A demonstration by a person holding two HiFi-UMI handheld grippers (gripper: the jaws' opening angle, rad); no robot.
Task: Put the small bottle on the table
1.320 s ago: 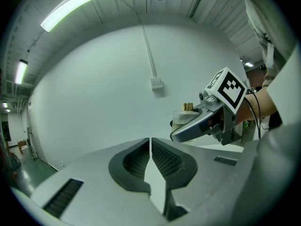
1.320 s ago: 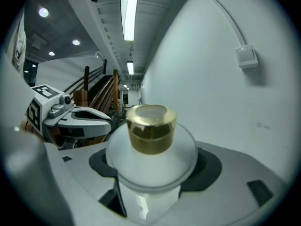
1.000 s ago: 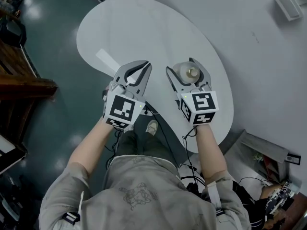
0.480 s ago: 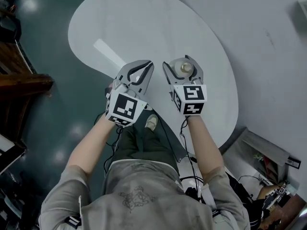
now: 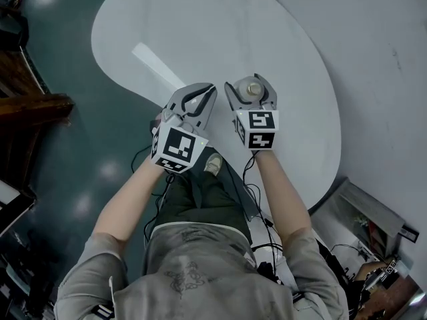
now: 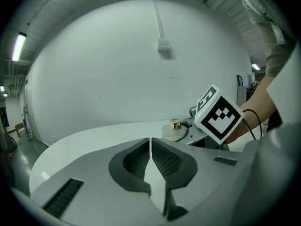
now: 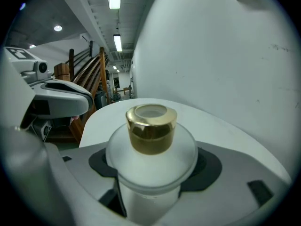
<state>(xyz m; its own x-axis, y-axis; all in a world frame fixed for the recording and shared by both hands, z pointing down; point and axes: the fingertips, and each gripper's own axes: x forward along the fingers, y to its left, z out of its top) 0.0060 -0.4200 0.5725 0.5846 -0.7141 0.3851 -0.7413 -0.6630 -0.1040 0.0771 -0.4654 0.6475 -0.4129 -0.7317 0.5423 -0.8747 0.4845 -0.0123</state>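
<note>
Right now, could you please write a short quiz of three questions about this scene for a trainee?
1. True or false: the left tool is shut, with nothing between its jaws.
2. What does the right tool hold? A) a cup B) the small bottle C) a spoon
3. Fill in: the cap of the bottle has a ___ colour.

Key: 1 true; 2 B; 3 gold.

Left gripper (image 5: 207,92) closed, right gripper (image 5: 249,87) clamped.
</note>
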